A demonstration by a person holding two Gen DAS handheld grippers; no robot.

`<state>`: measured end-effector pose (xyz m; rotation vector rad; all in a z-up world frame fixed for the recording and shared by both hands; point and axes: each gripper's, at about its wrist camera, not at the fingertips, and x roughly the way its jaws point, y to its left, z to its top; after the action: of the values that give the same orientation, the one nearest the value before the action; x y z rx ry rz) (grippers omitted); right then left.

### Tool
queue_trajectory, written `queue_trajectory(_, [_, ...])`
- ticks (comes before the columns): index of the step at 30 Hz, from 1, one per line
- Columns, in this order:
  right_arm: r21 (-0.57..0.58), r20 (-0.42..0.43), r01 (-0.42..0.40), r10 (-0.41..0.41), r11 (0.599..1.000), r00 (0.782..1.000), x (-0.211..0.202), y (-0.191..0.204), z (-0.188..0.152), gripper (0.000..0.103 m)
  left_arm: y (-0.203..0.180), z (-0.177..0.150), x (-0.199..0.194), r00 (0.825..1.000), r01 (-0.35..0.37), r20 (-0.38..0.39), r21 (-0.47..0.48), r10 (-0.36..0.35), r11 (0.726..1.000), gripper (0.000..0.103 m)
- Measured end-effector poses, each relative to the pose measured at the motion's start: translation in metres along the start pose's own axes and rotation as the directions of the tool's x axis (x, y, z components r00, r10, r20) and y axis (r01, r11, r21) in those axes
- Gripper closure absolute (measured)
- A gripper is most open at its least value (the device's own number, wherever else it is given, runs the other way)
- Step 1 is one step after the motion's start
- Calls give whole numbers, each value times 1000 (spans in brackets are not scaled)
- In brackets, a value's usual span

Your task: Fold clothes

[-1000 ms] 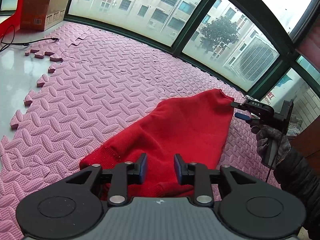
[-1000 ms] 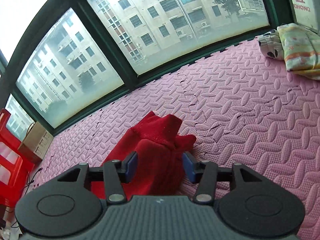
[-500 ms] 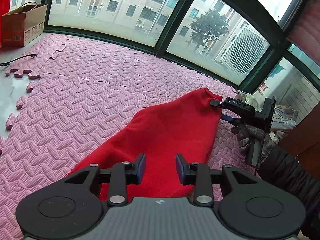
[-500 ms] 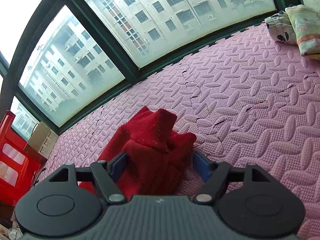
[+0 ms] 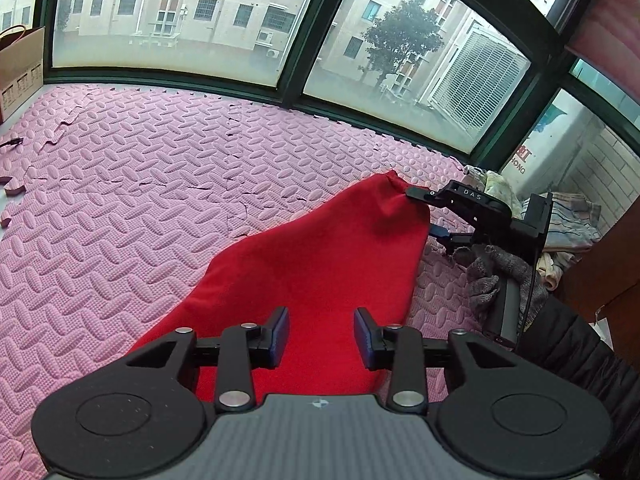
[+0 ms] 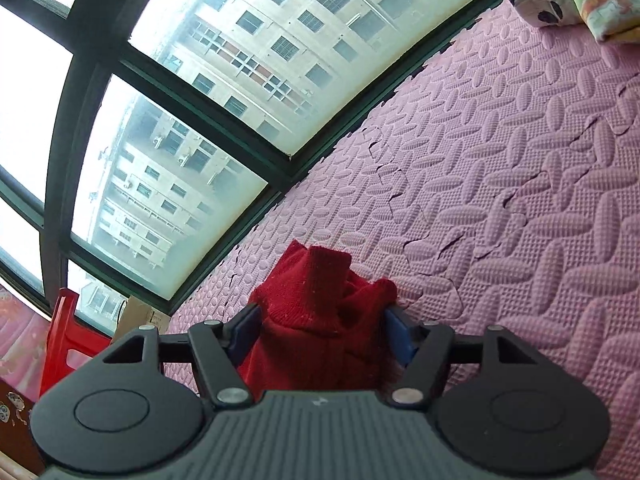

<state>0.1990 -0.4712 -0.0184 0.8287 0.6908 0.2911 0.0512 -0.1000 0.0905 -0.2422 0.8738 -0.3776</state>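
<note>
Red sweater (image 5: 320,248) now stretches taut between 2 grippers.

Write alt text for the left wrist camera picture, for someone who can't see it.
A red sweater lies stretched across a pink foam mat, its far corner at the right tool, held by a gloved hand. The left tool hovers over the near end, jaws apart and opening, gripping nothing. Large windows behind show apartment blocks and a tree.

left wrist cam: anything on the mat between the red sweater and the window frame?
No. In the left wrist view, only bare pink foam mat lies between the red sweater and the window frame.
</note>
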Motion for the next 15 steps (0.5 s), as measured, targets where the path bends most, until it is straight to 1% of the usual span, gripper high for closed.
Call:
queue_trajectory(5, [114,17,-67,65,991,998,-2,-16,7,42,-12,11,26,1000,2,-25,-28,-3,1000,64])
queue_trajectory(7, [124,13,-60,59,990,998,-1,-18,9,46,-17,13,36,999,4,-34,-34,-5,999,64])
queue_trajectory(10, [103,6,-29,28,994,1000,2,-15,9,51,-24,15,52,999,-7,-50,-35,5,999,64])
queue_trajectory(12, [96,6,-10,9,995,1000,3,-13,8,72,-29,17,62,998,-13,-61,-31,11,999,64])
queue_trajectory(13, [92,7,-1,0,996,1000,4,-13,8,75,-31,18,65,998,-16,-65,-31,14,999,64])
queue_trajectory(14, [88,7,9,-10,996,1000,4,-12,7,83,-33,19,68,998,-14,-67,-33,12,999,64])
queue_trajectory(15, [91,11,8,-9,996,1000,4,-12,7,87,-35,20,71,998,-11,-66,-34,9,999,64])
